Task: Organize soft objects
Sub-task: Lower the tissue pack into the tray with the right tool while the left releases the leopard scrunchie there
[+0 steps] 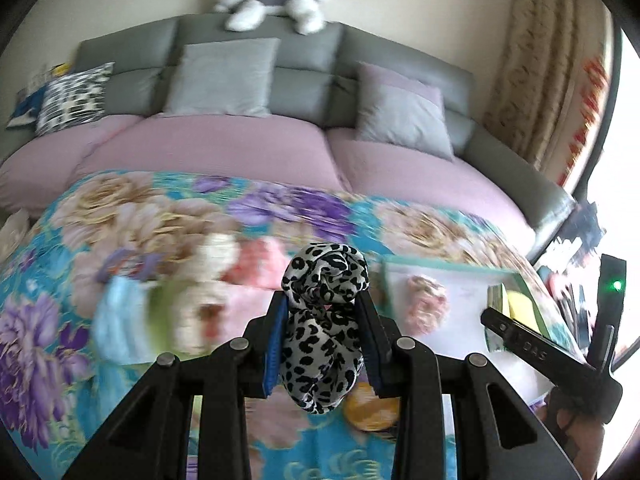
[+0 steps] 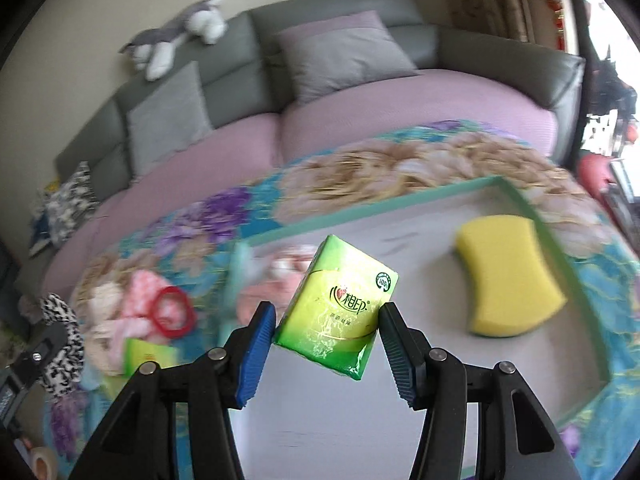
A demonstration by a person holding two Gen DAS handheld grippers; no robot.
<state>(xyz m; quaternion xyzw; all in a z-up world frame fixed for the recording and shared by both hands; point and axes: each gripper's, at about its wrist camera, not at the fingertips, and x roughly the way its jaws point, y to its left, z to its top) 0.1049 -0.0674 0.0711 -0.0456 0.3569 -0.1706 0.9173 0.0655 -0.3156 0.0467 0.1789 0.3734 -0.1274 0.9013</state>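
My left gripper (image 1: 324, 312) is shut on a black-and-white leopard-print scrunchie (image 1: 324, 320), held above the floral blanket (image 1: 160, 208). My right gripper (image 2: 328, 320) is shut on a green tissue pack (image 2: 336, 308), tilted, above a white tray with a teal rim (image 2: 360, 210). A yellow sponge (image 2: 508, 276) lies in that tray. In the left wrist view the tray (image 1: 448, 266) is to the right, with a pink scrunchie (image 1: 426, 304) in it. A blurred pile of soft items (image 1: 192, 292) lies left of the left gripper. The scrunchie (image 2: 60, 320) also shows at the left edge of the right wrist view.
A red ring (image 2: 174, 312) and a second green pack (image 2: 148, 354) sit in the pile left of the tray. Grey cushions (image 1: 224, 76) and a plush husky (image 1: 268, 0) rest on the sofa behind. An orange item (image 1: 372, 408) lies below the left gripper.
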